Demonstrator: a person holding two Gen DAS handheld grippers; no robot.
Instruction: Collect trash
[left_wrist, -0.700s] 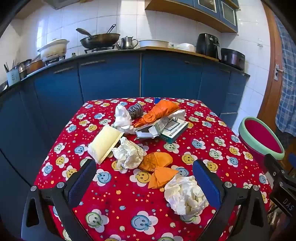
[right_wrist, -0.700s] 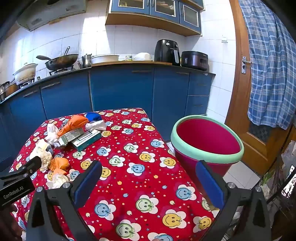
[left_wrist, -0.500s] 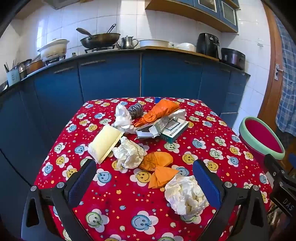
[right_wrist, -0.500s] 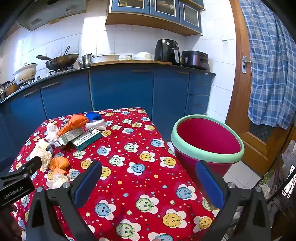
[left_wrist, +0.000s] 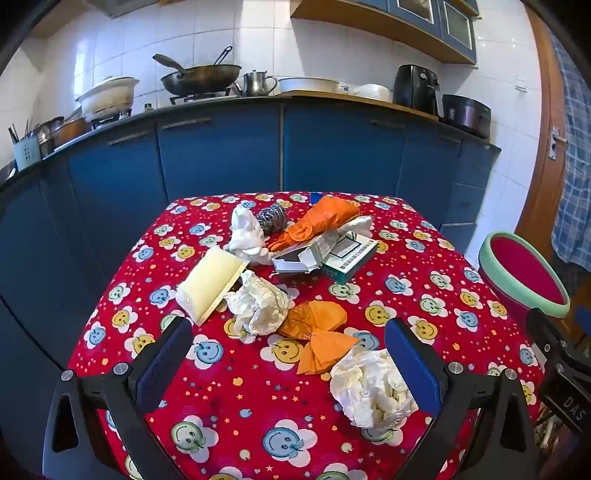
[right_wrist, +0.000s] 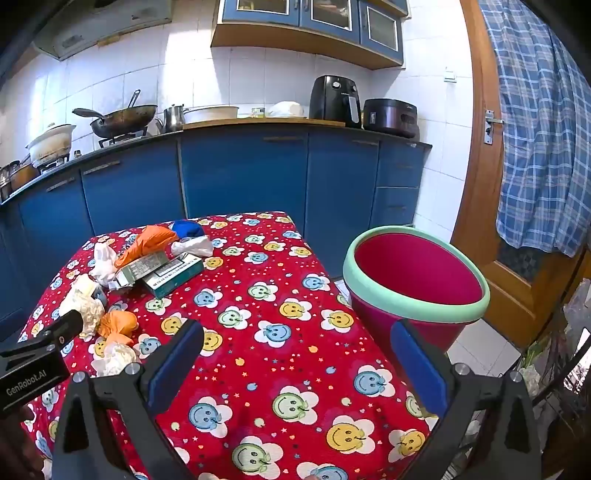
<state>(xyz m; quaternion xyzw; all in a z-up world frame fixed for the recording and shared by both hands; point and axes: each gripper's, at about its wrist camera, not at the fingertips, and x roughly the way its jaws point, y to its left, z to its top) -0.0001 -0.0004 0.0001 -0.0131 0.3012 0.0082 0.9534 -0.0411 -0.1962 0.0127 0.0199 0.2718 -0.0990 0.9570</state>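
Note:
Trash lies scattered on the red smiley tablecloth (left_wrist: 236, 402): a crumpled white paper ball (left_wrist: 371, 391) nearest my left gripper (left_wrist: 288, 363), orange wrappers (left_wrist: 317, 332), another paper wad (left_wrist: 258, 304), a yellow sponge (left_wrist: 210, 282), a green-and-white carton (left_wrist: 347, 254), an orange bag (left_wrist: 321, 219), white cloth and a steel scourer (left_wrist: 271, 218). My left gripper hangs open above the table's near part, nothing between its fingers. My right gripper (right_wrist: 295, 363) is open over the table's right edge, beside the pink bin with green rim (right_wrist: 413, 273).
Blue kitchen cabinets (left_wrist: 221, 158) stand behind the table, with a wok, pots and an air fryer (right_wrist: 334, 99) on the counter. A wooden door (right_wrist: 517, 221) with a checked cloth is at the right. The left gripper's body (right_wrist: 33, 362) shows at the right wrist view's left edge.

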